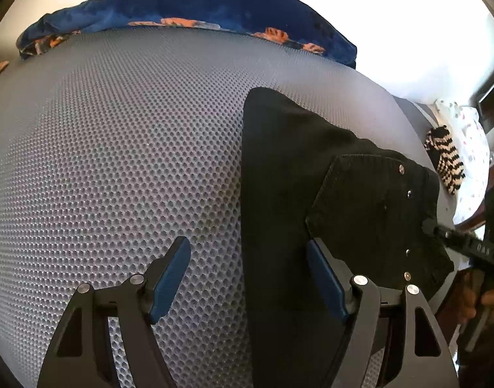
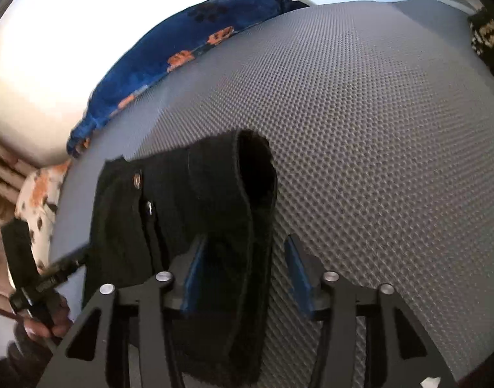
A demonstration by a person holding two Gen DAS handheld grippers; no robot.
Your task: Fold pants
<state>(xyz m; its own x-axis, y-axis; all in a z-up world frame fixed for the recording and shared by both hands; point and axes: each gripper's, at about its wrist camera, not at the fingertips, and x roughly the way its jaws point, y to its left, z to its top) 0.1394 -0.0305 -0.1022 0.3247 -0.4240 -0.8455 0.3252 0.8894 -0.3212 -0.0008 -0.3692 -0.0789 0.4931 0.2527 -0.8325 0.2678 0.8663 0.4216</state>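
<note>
Black pants (image 1: 311, 168) lie on the right part of the grey honeycomb mat (image 1: 117, 161), folded, with the rivet-studded waist end toward the right. My left gripper (image 1: 247, 244) hovers open and wide over the pants' left edge, its right pad above the cloth and its left pad above bare mat. In the right wrist view a thick fold of the pants (image 2: 221, 194) runs between the blue pads of my right gripper (image 2: 247, 242). Mat shows between the fold and the right pad, so the jaws stand open. A hand (image 2: 43, 323) holds the left tool at the pants' left side.
A blue blanket (image 1: 182, 6) with orange prints lines the mat's far edge. A black-and-cream striped knit (image 1: 444, 158) and a white dotted cloth (image 1: 466, 123) lie beyond the right edge. A cream cloth with orange prints (image 2: 40, 194) hangs at the left.
</note>
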